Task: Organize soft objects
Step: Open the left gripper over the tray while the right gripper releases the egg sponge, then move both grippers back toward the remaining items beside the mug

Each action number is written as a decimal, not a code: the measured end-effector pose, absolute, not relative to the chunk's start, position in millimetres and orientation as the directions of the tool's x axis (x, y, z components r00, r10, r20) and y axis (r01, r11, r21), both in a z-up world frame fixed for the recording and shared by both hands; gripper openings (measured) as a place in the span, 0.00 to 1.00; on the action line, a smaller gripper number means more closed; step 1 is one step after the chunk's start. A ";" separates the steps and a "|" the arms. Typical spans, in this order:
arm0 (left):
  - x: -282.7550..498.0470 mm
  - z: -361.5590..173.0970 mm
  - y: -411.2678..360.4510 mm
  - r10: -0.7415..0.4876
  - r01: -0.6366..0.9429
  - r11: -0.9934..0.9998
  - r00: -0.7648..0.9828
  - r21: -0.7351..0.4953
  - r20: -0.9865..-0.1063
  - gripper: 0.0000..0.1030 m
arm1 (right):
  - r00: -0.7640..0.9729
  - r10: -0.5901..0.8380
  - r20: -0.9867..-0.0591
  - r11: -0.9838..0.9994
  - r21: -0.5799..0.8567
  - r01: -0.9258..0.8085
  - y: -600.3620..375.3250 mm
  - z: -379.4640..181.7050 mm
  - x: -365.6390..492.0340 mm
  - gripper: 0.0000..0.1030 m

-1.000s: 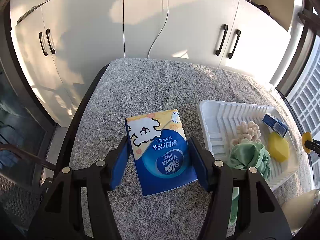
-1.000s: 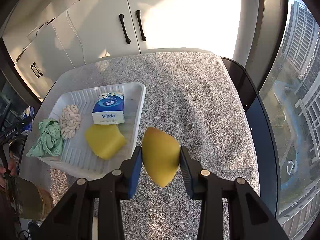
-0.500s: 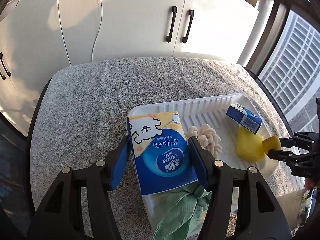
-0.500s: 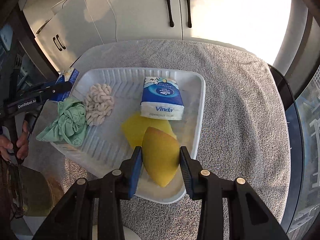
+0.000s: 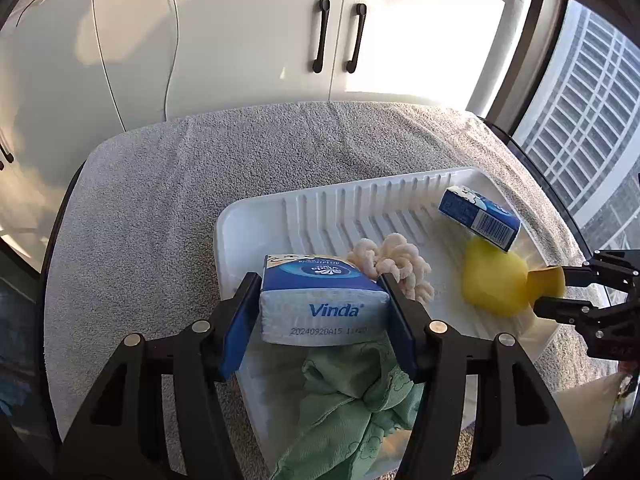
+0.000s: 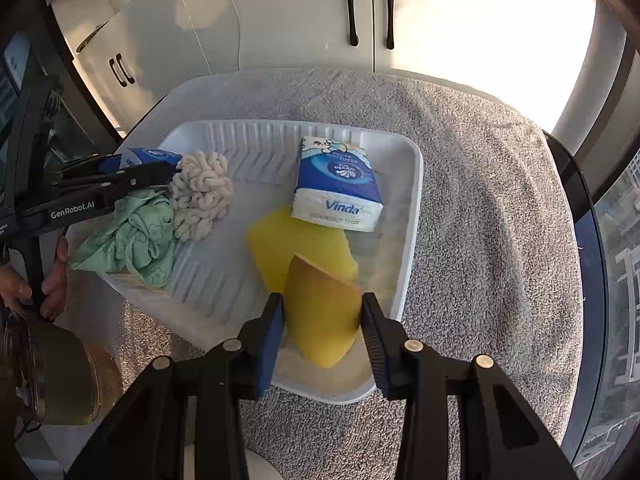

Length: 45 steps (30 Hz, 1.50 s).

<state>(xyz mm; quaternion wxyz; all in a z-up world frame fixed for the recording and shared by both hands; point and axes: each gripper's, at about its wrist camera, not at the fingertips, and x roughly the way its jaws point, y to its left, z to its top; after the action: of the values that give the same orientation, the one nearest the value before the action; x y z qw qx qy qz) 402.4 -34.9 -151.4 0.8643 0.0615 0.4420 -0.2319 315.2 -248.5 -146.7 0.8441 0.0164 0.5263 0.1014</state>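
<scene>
So the white ribbed tray point(image 6: 412, 208) is sitting on the grey towel point(image 5: 160, 208) and holding pretty much all the soft stuff: a cream knotted rope ball point(image 6: 200, 196), a crumpled green cloth point(image 6: 132, 236), a flat yellow sponge point(image 6: 296, 244) and a blue Vinda tissue pack point(image 6: 338, 184) lying just past that sponge. The right gripper point(image 6: 322, 322) is pinching a second yellow sponge point(image 6: 320, 316) between its blue pads, wedge-shaped with a tan edge on top, hanging right over the tray's near corner and overlapping the flat one. The left gripper point(image 5: 320, 312) is clamping another tissue pack point(image 5: 324, 308), white end facing the camera with the Vinda logo and a date code, over the tray's near-left part, with the green cloth directly under it and the rope ball just ahead. The right view is also catching a hand point(image 6: 48, 280) on the left gripper's handle, which the left camera isn't seeing. White cabinets point(image 5: 256, 40) are behind everything.
</scene>
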 end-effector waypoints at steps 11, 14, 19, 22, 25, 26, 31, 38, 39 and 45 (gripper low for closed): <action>387.5 -117.9 -20.5 -0.375 0.438 0.892 0.573 -0.115 -0.729 0.65 | 0.468 0.185 -0.864 0.978 0.113 -0.177 -243.6 -129.5 304.0 0.66; 387.1 -111.3 -12.2 -0.366 0.409 0.904 0.589 -0.125 -0.721 0.65 | 0.488 0.173 -0.855 0.981 0.108 -0.158 -248.6 -123.4 300.8 0.66; 382.3 -107.8 6.8 -0.354 0.371 0.918 0.601 -0.142 -0.717 0.65 | 0.509 0.164 -0.845 0.986 0.128 -0.105 -265.2 -115.5 295.1 0.66; 375.7 -108.8 18.8 -0.337 0.355 0.925 0.611 -0.132 -0.716 0.65 | 0.516 0.153 -0.843 0.988 0.136 -0.070 -277.8 -113.4 289.3 0.66; 368.2 -111.1 31.1 -0.317 0.336 0.934 0.619 -0.123 -0.718 0.65 | 0.518 0.136 -0.845 0.990 0.138 -0.036 -291.0 -113.0 281.3 0.66; 365.5 -111.8 35.9 -0.310 0.328 0.937 0.621 -0.120 -0.720 0.65 | 0.519 0.128 -0.845 0.990 0.136 -0.022 -296.8 -113.0 278.2 0.66; 350.1 -116.2 63.6 -0.288 0.283 0.950 0.631 -0.131 -0.720 0.65 | 0.519 0.096 -0.850 0.989 0.142 0.049 -323.5 -118.5 259.9 0.66; 325.8 -125.1 101.2 -0.256 0.214 0.965 0.645 -0.152 -0.720 0.65 | 0.511 0.068 -0.857 0.981 0.149 0.120 -352.2 -130.2 226.1 0.66; 321.6 -126.4 106.0 -0.253 0.207 0.966 0.647 -0.154 -0.719 0.65 | 0.510 0.064 -0.858 0.981 0.148 0.125 -354.6 -131.2 221.1 0.66; 289.3 -133.8 125.0 -0.207 0.190 0.976 0.670 -0.105 -0.713 0.65 | 0.513 0.042 -0.857 0.978 0.140 0.153 -370.0 -135.6 185.4 0.66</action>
<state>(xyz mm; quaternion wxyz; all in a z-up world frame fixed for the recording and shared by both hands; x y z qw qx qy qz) 289.3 125.0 -133.8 0.9137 -0.0111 0.3915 -0.1085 185.4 -370.0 -135.6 0.8642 0.0991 0.4923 -0.0322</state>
